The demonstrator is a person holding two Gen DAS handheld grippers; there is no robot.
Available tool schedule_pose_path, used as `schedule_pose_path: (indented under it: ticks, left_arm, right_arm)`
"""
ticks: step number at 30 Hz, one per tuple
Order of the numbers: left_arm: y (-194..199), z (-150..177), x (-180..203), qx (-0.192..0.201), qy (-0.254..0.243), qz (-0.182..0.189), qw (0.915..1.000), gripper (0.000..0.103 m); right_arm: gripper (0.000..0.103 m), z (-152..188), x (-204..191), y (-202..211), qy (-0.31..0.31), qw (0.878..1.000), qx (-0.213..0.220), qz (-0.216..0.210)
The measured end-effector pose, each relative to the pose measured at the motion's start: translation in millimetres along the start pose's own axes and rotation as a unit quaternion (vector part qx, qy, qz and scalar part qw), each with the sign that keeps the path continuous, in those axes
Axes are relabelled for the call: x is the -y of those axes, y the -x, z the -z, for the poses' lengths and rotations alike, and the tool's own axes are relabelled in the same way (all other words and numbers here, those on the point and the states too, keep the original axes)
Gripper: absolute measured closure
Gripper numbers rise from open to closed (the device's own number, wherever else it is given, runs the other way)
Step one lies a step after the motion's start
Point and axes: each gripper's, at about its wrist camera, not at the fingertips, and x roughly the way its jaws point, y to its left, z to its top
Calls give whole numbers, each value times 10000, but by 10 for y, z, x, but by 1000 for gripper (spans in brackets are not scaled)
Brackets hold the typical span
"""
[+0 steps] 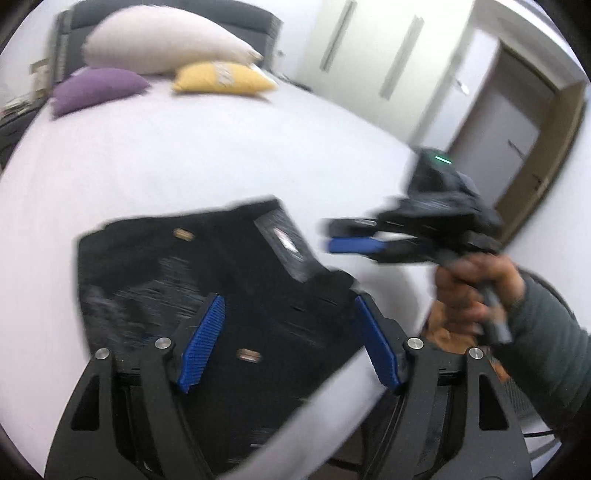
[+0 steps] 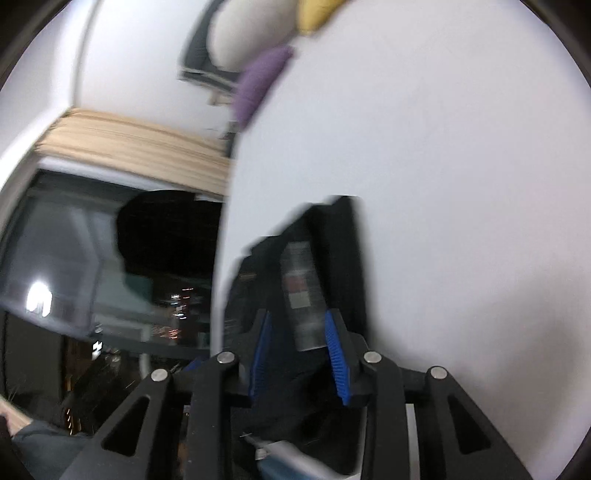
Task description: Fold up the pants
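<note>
Left wrist view | pants (image 1: 207, 280) lie folded on bed (image 1: 184, 166) just below left claw (image 1: 291, 347), jaws wide, empty | right claw (image 2: 299, 350) part-open astride their right edge, not gripping

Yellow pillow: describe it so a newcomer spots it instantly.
Start at the white bed and look to its far end, by the dark headboard. Three pillows sit there; the yellow pillow is on the right, beside the purple pillow and below the big cream pillow.

A home bedroom: white bed (image 1: 184, 155), pillows (image 1: 162, 40), wardrobe doors (image 1: 369, 48).
</note>
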Motion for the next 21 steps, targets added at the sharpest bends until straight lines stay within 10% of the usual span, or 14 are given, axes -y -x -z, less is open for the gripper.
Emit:
schedule_pose_path:
  ticks: [6,9,16,21]
  left_arm:
    - [-235,269,-486,-226,390,-111,9989,32]
    - [-439,470,-602,-464,399,-126,9980,34]
    - [-310,58,-792,-34,355,-72,9993,34]
    - [-798,19,-1107,-500,363,-239,9978,36]
  right_arm:
    - [69,386,-202,-411,379,9962,-782,42]
    - [103,510,89,-503,73,9955,-852,399]
    - [103,584,72,-343,103,9968,-729,326]
    - [103,598,-2,-405,85,9968,-706,371]
